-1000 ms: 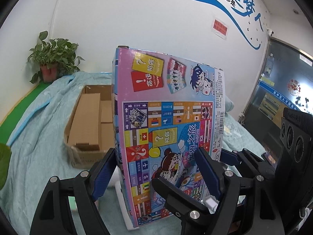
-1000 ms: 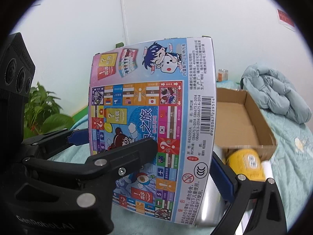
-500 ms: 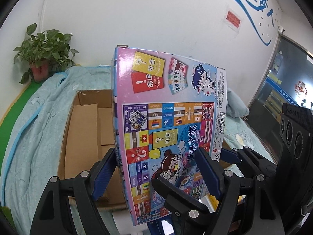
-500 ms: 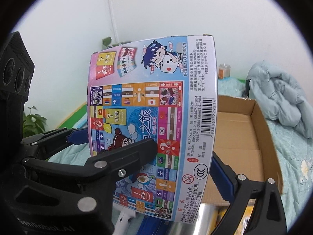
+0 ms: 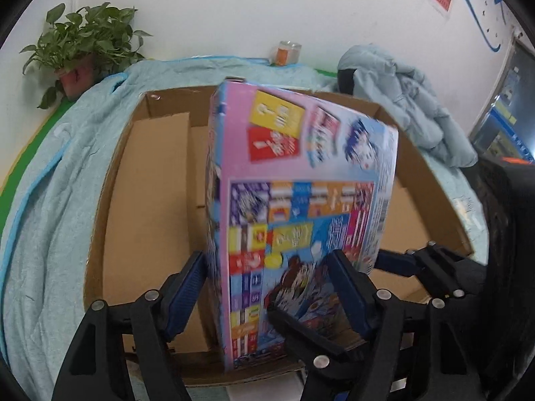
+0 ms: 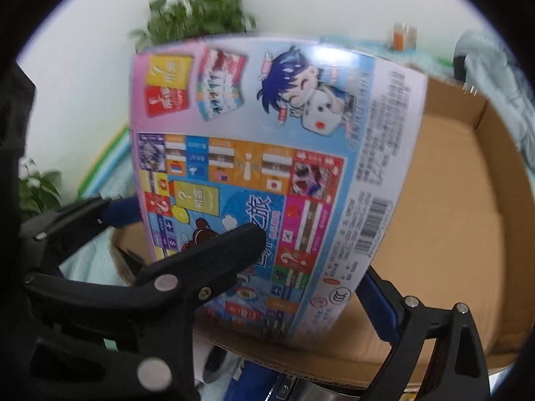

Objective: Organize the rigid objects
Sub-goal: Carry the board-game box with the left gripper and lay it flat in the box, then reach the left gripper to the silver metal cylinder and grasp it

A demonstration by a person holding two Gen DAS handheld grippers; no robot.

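1. The board game box [image 5: 301, 200] is flat, stiff cardboard and looks light. Hold it by its two side edges.
2. The left gripper [image 5: 267, 287] and right gripper [image 6: 314, 267] both clamp its lower part; both jaws just squeezed tighter.
3. It stands on end, top tipped away, above the open cardboard box [image 5: 147, 200].

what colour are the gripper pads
Blue pads on black fingers, clearest in the left wrist view.

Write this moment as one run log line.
game box | held by left tool and right tool | over cardboard box
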